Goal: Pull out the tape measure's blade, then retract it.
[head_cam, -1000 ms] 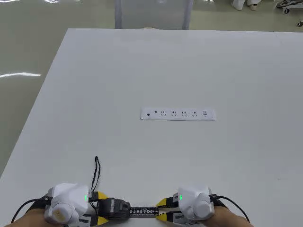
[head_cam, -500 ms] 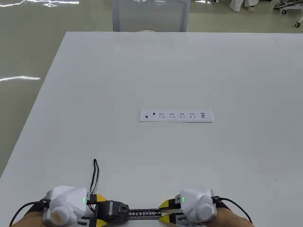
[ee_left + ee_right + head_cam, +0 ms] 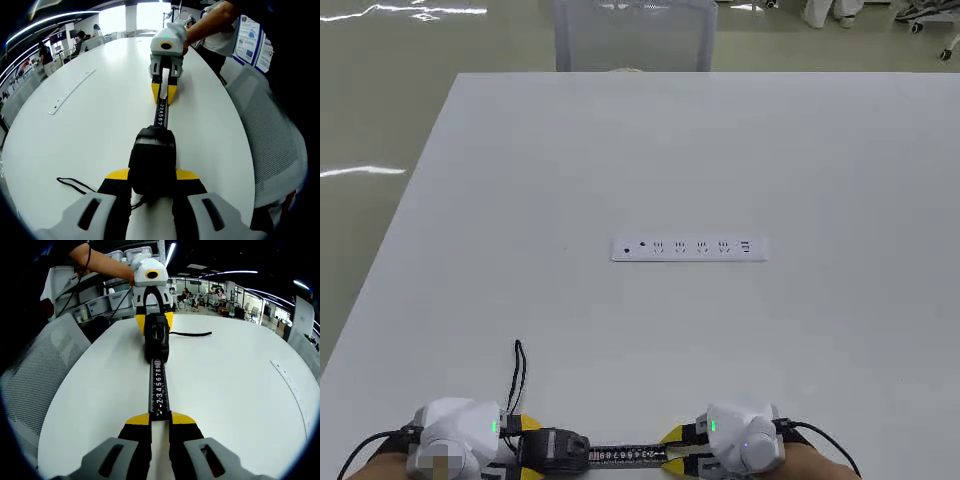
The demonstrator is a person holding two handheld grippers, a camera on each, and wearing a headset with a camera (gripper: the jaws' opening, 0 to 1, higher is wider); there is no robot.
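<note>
White counter (image 3: pixel 720 150) carries the tape measure (image 3: pixel 152 160) at its near edge, the case pinched between the fingers of the left gripper (image 3: pixel 152 175). The blade (image 3: pixel 158 385) is drawn out a short way, its tip pinched by the fingers of the right gripper (image 3: pixel 160 417). Pulling-out is judged partly done; retraction is left. A power strip (image 3: pixel 688 248) lies well beyond.

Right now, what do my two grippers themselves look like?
They match. The left gripper and the right gripper each have a rounded white housing with a small green light and black jaws tipped in yellow. In their own views the jaw mounts are grey. A black cable runs from the rear of each housing along the wrist.
</note>
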